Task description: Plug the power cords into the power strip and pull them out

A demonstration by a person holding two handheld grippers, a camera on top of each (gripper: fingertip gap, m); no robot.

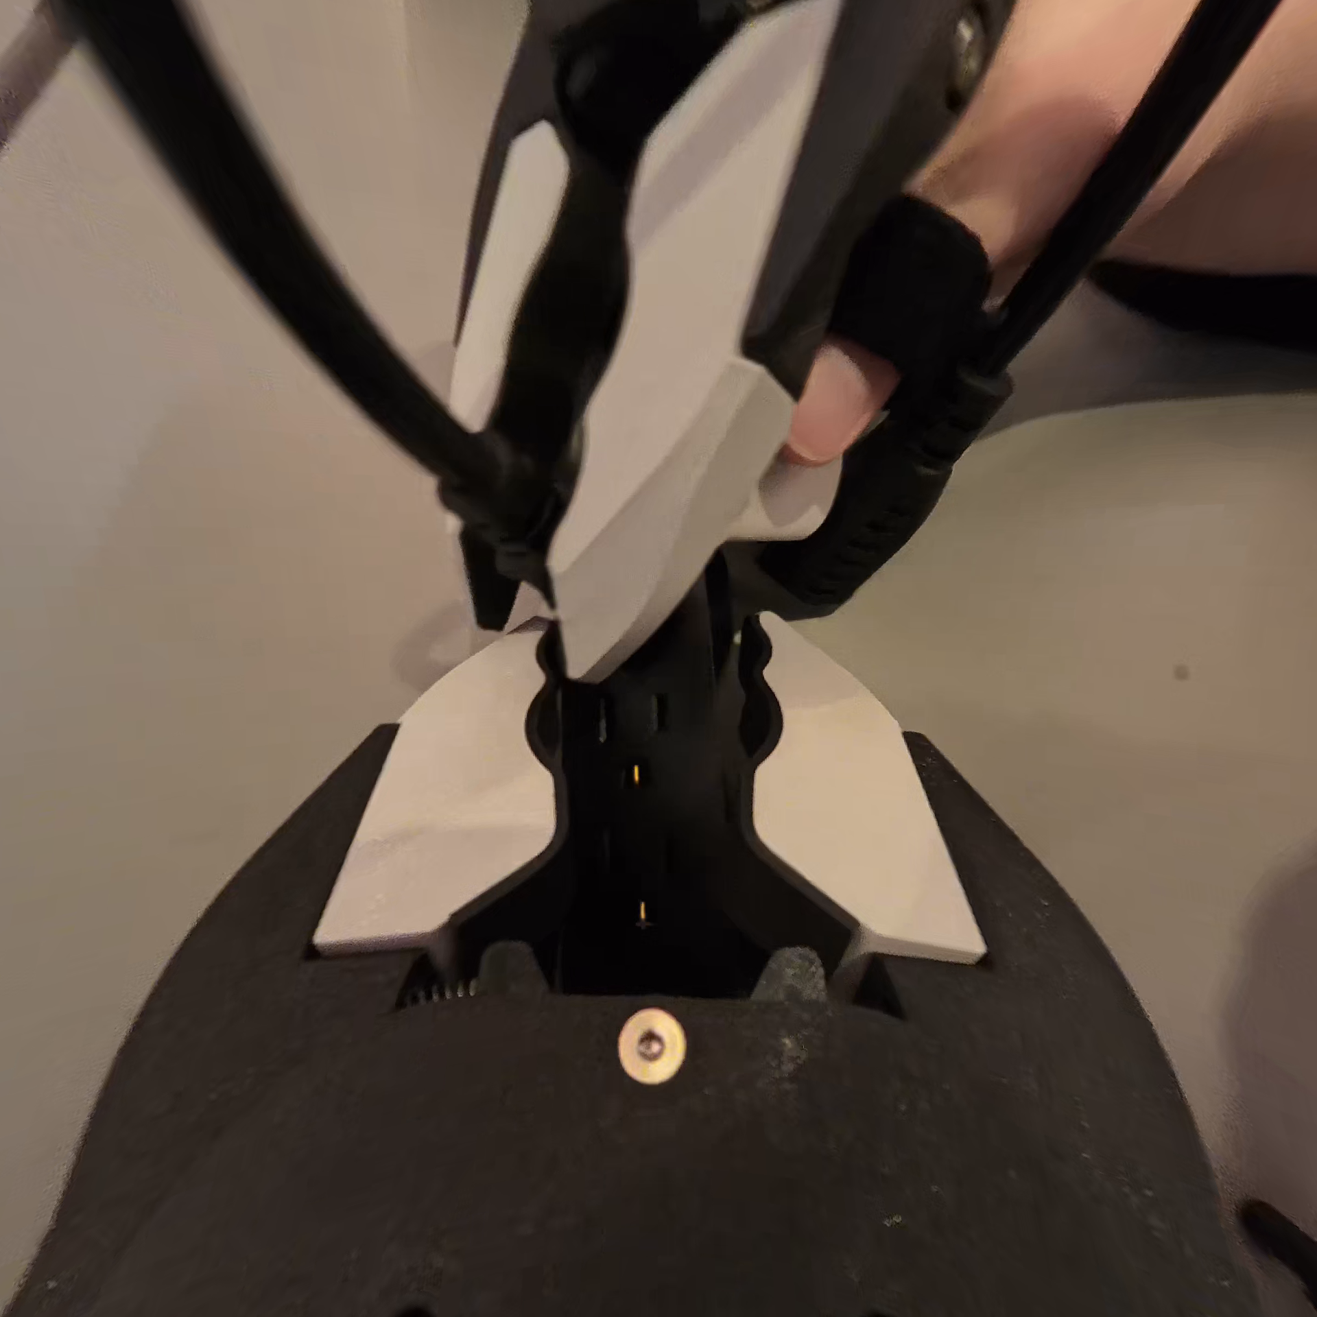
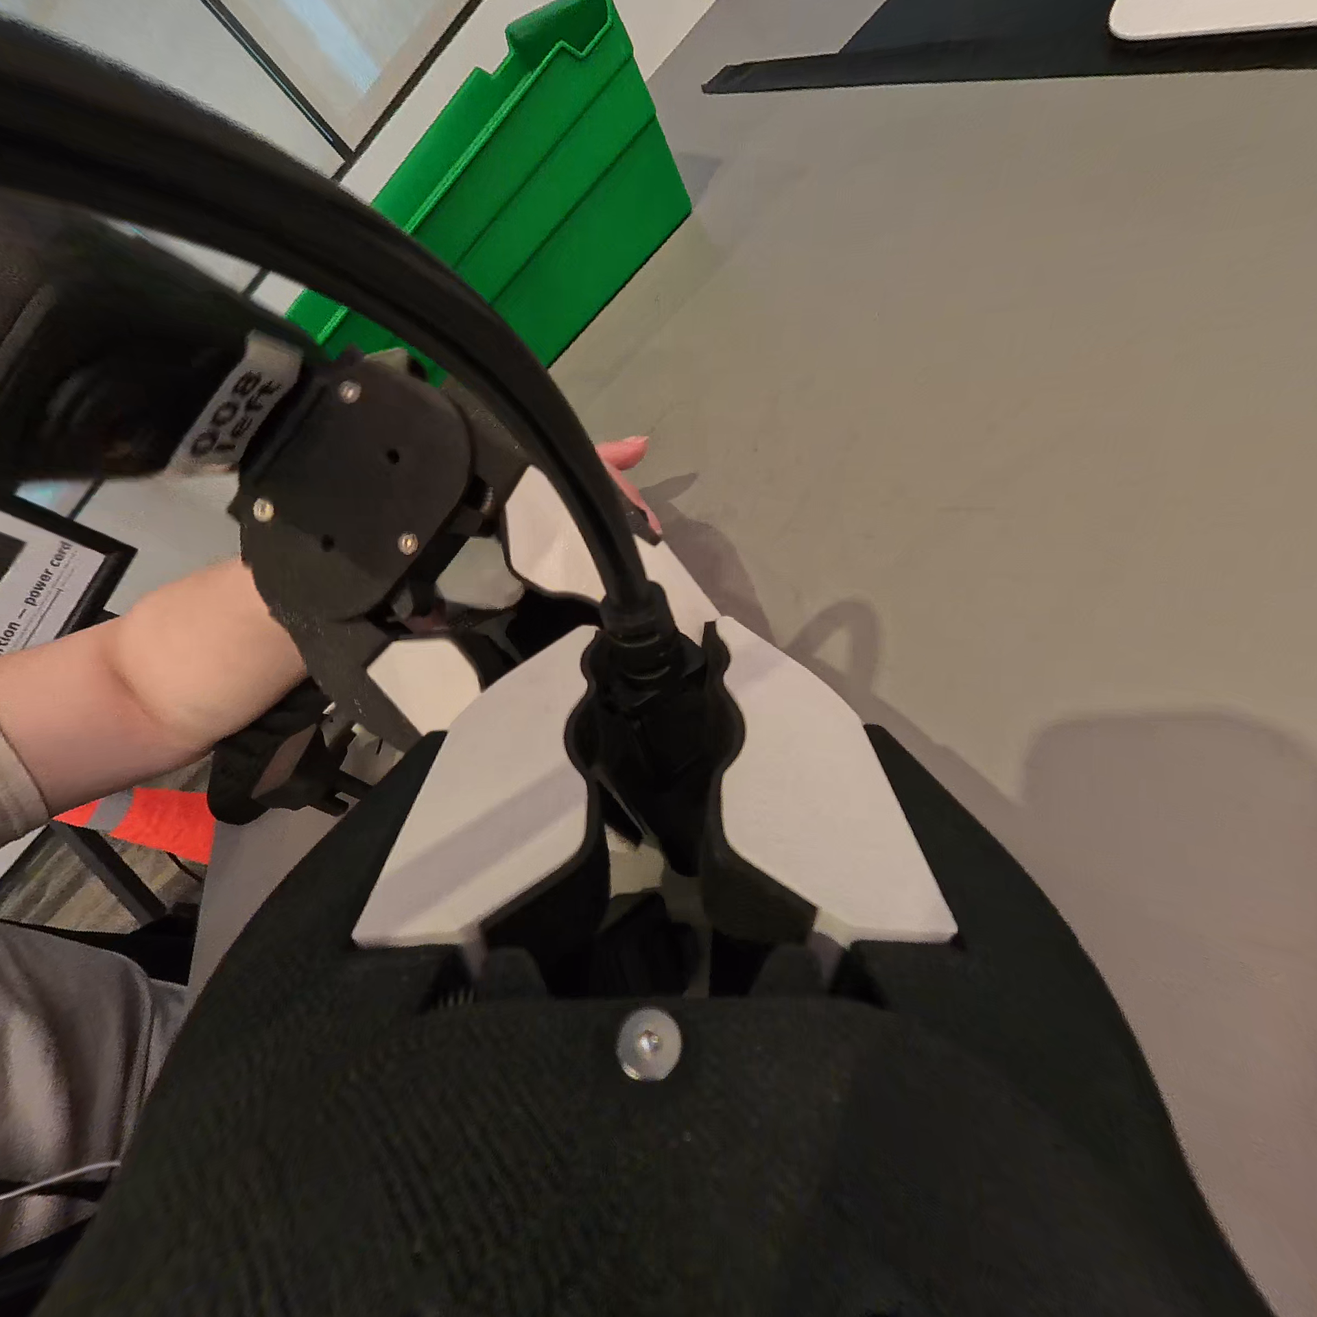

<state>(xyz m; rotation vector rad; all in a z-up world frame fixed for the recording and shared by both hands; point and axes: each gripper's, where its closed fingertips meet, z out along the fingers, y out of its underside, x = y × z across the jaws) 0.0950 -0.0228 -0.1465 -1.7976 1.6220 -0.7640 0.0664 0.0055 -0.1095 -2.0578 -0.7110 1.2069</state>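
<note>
Two grippers meet: your left gripper (image 1: 652, 720) pinches the long black plastic power strip (image 1: 641, 777), lying lengthwise along its fingers; your right gripper (image 2: 652, 705) pinches the moulded black plug (image 2: 641, 663) just above it.

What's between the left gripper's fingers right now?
The black power strip sits between the left gripper's white fingers, with outlet slots showing. The right gripper, shut on a black plug, covers the strip's far end, so whether the prongs are seated cannot be seen.

An office or lab-like workroom: a plain grey worktop (image 2: 998, 356), a bright green plastic bin (image 2: 527, 185) at upper left, and a black-framed printed sheet (image 2: 43, 577) at far left.
</note>
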